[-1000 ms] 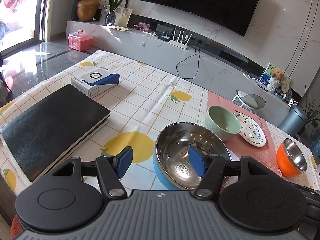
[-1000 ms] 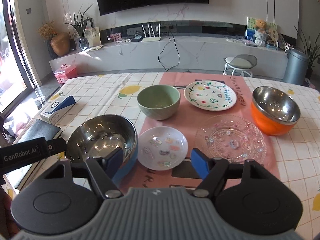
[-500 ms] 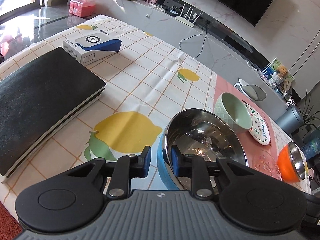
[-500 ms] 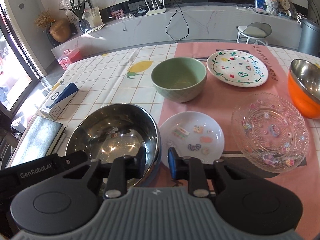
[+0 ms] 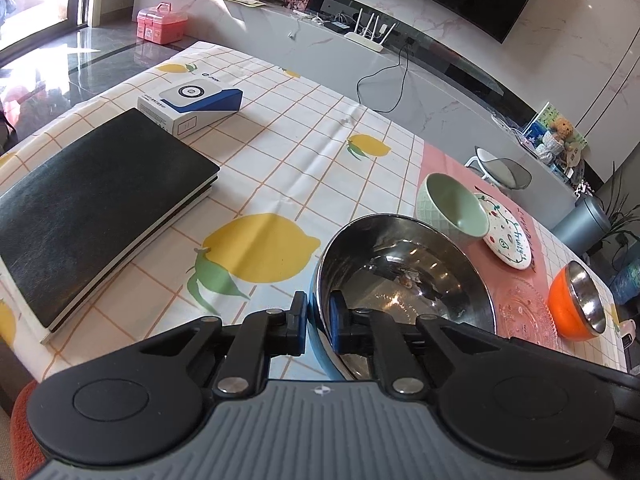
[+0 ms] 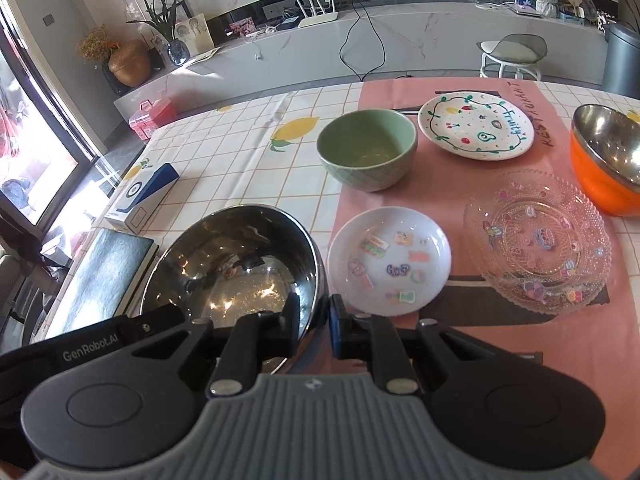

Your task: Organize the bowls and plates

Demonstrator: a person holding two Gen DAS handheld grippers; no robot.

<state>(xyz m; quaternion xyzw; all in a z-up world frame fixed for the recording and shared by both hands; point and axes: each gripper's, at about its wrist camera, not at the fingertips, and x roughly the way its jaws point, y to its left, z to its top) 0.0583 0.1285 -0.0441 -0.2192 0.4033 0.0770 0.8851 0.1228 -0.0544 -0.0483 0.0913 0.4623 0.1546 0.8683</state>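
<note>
A steel bowl with a blue outside (image 5: 400,280) stands on the lemon-print tablecloth. My left gripper (image 5: 319,322) is closing on its near left rim, one pad outside, one inside. In the right wrist view the same bowl (image 6: 240,264) has my right gripper (image 6: 314,320) closing on its near right rim, the wall pinched between the pads. Beyond it stand a green bowl (image 6: 366,152), a painted plate (image 6: 476,130), a small white plate (image 6: 390,260), a clear glass plate (image 6: 538,240) and an orange steel-lined bowl (image 6: 600,160).
A black book (image 5: 92,204) and a white-and-blue box (image 5: 190,100) lie on the left of the table. A pink placemat (image 6: 440,184) lies under the plates. Past the far table edge are a stool (image 6: 510,50) and a long low cabinet.
Both grippers went from wide open to clamped on the steel bowl's rim. Both tipped further down and drew closer to the bowl.
</note>
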